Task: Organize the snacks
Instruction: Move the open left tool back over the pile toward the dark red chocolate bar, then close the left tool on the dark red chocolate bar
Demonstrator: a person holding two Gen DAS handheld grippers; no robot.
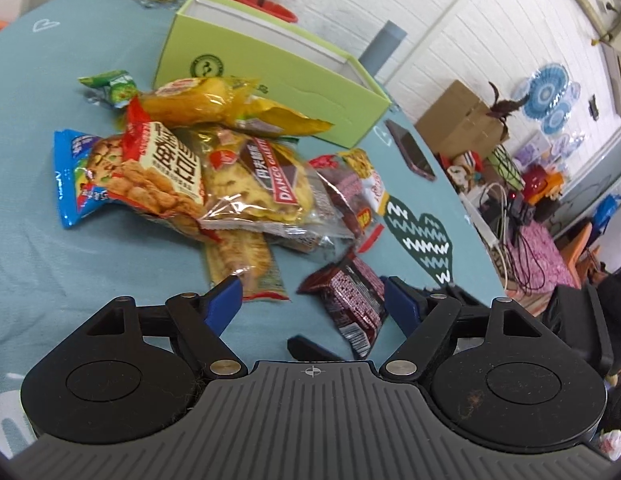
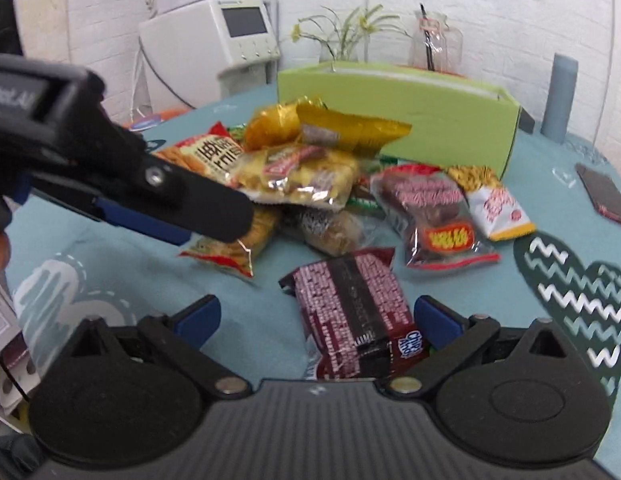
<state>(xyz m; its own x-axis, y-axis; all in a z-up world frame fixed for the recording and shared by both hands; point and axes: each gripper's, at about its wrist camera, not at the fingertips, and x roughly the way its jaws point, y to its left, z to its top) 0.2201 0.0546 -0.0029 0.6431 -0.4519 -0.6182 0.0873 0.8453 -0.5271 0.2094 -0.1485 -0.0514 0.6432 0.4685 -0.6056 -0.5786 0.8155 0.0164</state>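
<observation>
Dark red cookie packet (image 2: 352, 312) flat on teal tablecloth (image 2: 266, 276), at six o'clock of snack pile (image 2: 298, 176), between wide-open right gripper (image 2: 316, 316) jaws, untouched, left gripper (image 1: 312, 296) also open and empty, green box (image 2: 394, 100) at twelve o'clock beyond

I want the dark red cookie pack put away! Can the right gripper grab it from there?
Probably yes: the right gripper is open, the dark red cookie pack lies between its fingers, apart from the pile, with nothing covering it.
</observation>
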